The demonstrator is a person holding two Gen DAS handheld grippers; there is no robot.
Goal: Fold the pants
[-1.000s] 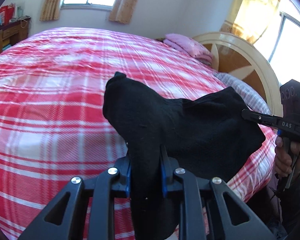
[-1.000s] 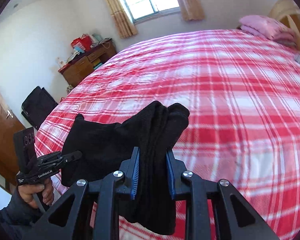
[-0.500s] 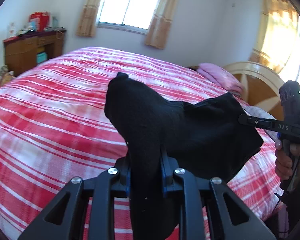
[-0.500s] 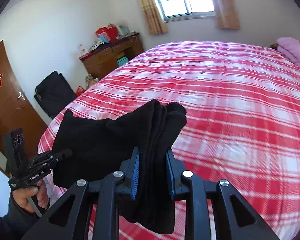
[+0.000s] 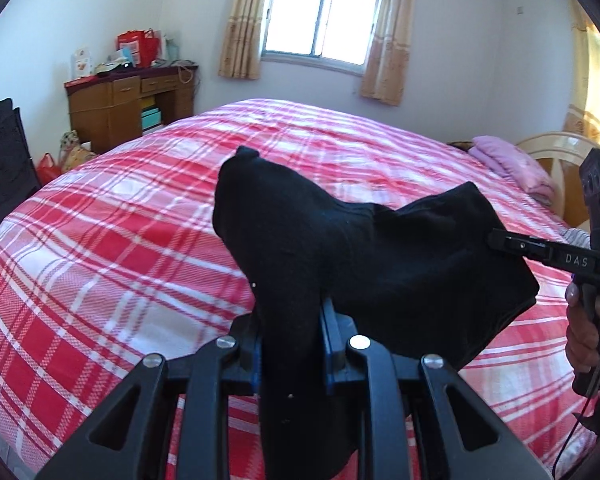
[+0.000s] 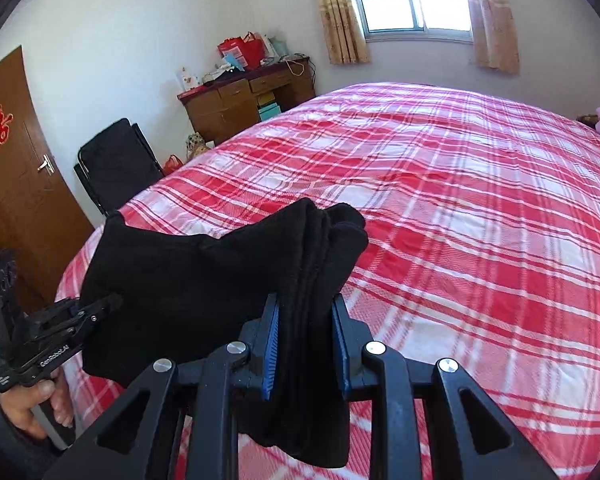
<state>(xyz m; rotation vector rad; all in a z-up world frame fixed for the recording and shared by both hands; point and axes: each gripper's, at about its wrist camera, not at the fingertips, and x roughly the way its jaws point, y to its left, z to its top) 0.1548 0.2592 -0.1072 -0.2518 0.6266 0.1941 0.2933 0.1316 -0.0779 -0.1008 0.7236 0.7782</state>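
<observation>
The black pants point(image 5: 380, 256) are folded into a thick bundle and hang in the air above the red plaid bed point(image 5: 120, 240). My left gripper point(image 5: 290, 344) is shut on one end of the bundle. My right gripper point(image 6: 305, 340) is shut on the other end, where several folded layers point(image 6: 320, 248) show between its blue pads. In the left wrist view the right gripper point(image 5: 496, 240) comes in from the right, clamped on the cloth's edge. In the right wrist view the left gripper point(image 6: 112, 304) comes in from the left, gripping the pants point(image 6: 172, 288).
The bed point(image 6: 480, 220) fills most of both views. A pink pillow point(image 5: 512, 164) and a cream headboard point(image 5: 556, 152) lie at the right. A wooden desk point(image 6: 236, 100), a black chair point(image 6: 116, 160) and a brown door point(image 6: 16, 160) stand beyond the bed's left side.
Both grippers have lifted and tilted up with the pants held between them, so more of the far wall, window and desk shows. Both grips are unchanged.
</observation>
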